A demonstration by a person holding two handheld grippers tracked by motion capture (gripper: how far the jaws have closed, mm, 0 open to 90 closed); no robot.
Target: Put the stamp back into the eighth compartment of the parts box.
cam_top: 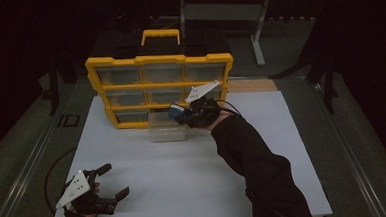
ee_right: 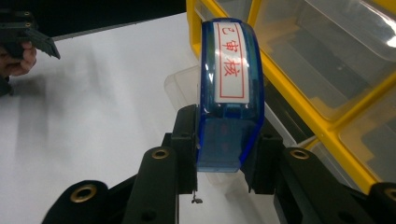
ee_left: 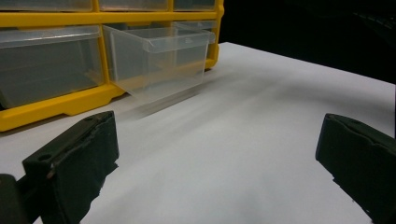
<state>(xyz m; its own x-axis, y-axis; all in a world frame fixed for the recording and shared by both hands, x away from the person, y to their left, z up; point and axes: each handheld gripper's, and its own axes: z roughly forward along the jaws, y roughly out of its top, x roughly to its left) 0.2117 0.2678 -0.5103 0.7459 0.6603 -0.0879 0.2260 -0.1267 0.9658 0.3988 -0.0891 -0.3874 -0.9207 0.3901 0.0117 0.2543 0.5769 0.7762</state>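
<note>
From the high view, the right gripper hangs over the clear drawer, which sits pulled out of the yellow organizer at the far edge of the white table. It carries the blue stamp. The left gripper rests near the table's near left corner, well apart from the drawer, its jaws spread wide with nothing between them.

The left gripper view looks between those two parted black jaws across bare table to the drawer, tilted forward out of its slot in the organizer, front lip low.

In the right gripper view the jaws are closed tight on the lower body of the stamp, which stands upright between them, its white label with red characters facing the camera. Below and beyond it lies the drawer, beside the organizer.

The step in hand looks like dropping the stamp into the drawer (a shallow, light one that may slide). Best to bring the stamp squarely above the opening, lower it inside the walls before parting the jaws, and avoid nudging the front lip; the idle left gripper could steady the drawer if it shifts
</note>
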